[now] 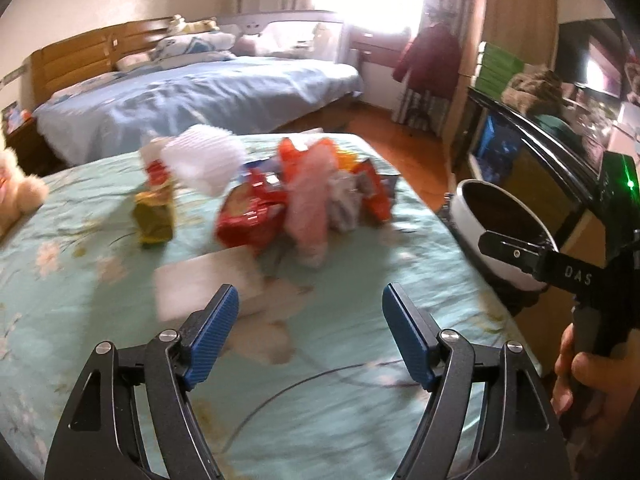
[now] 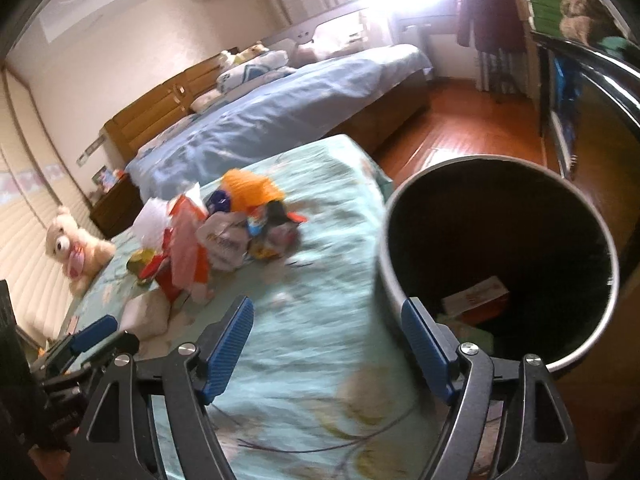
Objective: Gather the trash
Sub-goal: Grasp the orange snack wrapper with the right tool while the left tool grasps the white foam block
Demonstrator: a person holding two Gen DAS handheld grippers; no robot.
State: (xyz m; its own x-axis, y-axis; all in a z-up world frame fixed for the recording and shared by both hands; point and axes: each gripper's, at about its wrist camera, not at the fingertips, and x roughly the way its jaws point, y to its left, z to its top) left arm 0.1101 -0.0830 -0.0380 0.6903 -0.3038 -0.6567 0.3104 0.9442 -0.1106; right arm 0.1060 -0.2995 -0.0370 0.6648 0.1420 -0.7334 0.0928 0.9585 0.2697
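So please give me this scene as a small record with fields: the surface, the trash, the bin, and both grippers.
surface: bed with green floral sheet
trash: pile of wrappers on the sheet, plus a white box nearer the left gripper
bin: round bin beside the bed, some packaging already inside
left gripper: open, nothing between the pads
right gripper: open, empty, by the bin rim

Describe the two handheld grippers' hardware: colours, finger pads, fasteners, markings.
Both match: the left gripper and right gripper have black cut-out linkage arms, silver pivot screws and ribbed blue pads. Seen from the left wrist, the right unit's black body carries white letters "DAS" and a green light. No sleeve can be made out.
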